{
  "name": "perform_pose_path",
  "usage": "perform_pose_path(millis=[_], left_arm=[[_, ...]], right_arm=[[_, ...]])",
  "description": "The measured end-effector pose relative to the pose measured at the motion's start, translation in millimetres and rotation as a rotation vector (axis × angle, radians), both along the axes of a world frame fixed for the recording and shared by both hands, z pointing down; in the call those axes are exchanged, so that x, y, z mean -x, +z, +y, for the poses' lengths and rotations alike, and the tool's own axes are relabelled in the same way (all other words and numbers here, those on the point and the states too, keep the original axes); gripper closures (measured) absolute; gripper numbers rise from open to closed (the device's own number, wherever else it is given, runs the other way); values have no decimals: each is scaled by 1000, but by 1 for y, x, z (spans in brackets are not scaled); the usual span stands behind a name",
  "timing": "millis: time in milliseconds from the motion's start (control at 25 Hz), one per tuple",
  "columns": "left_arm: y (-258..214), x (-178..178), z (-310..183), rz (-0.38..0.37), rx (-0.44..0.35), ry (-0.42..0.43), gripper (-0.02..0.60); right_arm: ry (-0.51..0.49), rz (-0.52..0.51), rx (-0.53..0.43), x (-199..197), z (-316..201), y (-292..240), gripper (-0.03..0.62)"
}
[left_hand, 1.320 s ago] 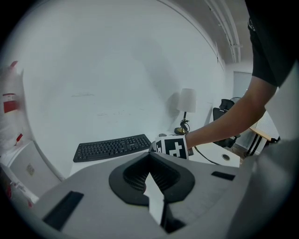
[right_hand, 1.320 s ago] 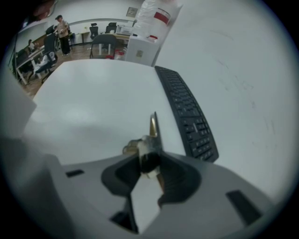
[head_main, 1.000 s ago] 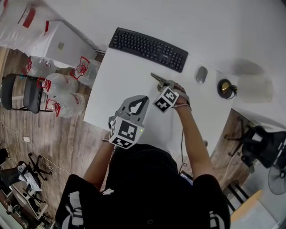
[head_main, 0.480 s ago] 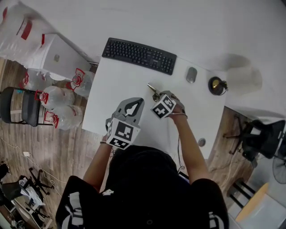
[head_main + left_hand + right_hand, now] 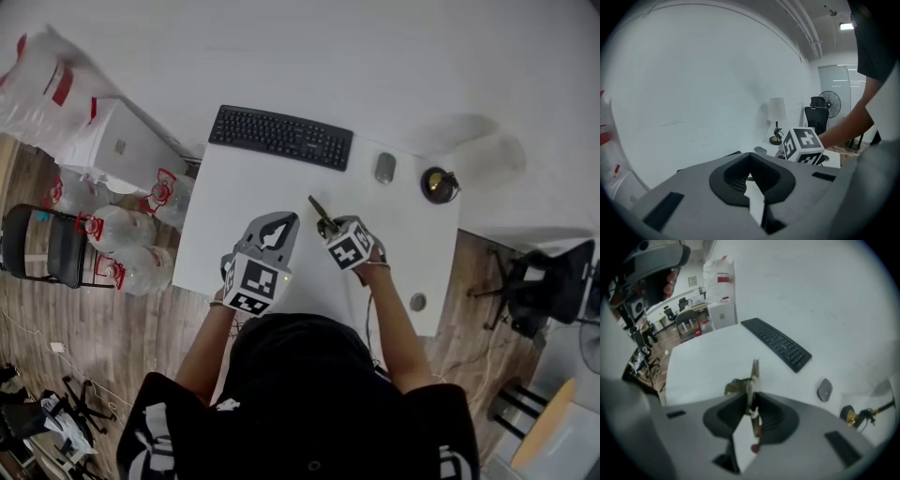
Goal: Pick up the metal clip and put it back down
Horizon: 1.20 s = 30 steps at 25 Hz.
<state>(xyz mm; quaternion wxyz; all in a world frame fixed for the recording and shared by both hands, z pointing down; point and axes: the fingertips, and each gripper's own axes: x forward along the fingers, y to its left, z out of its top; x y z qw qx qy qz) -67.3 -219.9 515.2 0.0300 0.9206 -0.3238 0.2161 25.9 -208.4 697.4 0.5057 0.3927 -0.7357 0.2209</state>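
Metal, slim and brass-tinged, the clip (image 5: 753, 380) is pinched between the jaws of the right gripper (image 5: 751, 398), its free end pointing toward the long black keyboard (image 5: 280, 137). It sits over the white table (image 5: 234, 187), on the person's side of that keyboard; I cannot tell whether it touches the tabletop. The left gripper (image 5: 284, 218), left of the clip and equally short of the keyboard, has its jaws drawn together on nothing. A small grey mouse (image 5: 384, 168) lies just off the keyboard's right end.

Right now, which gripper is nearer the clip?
Right. The right gripper grips the clip; the left gripper sits apart, to the clip's left.
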Motion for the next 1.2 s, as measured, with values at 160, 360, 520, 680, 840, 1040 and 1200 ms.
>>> perform_pose_path(millis=[160,360,520,680,840,1040,1200], left_arm=[[-12,-9,1,12,-34,13,558],[-40,-21,5,32,-90,41,558],[-72,-30,5,53,-159,64,558],[-98,-33,3,77,-215,64,558],[-124,-34,1,122,-256,57,558],[-156,-33,1,174,-309,46,558],[-179,-35,3,200,-350,47,558]], right_arm=[[80,-84,-65,-10,6,-29,493],[172,-171,-187,-24,9,-82,493],[268,-237,-309,-39,10,-128,493],[310,-274,-449,-52,10,-179,493],[354,-296,-607,-68,7,-235,493],[381,-326,-787,-78,9,-299,493],[385,-337,-872,-80,13,-333,493]])
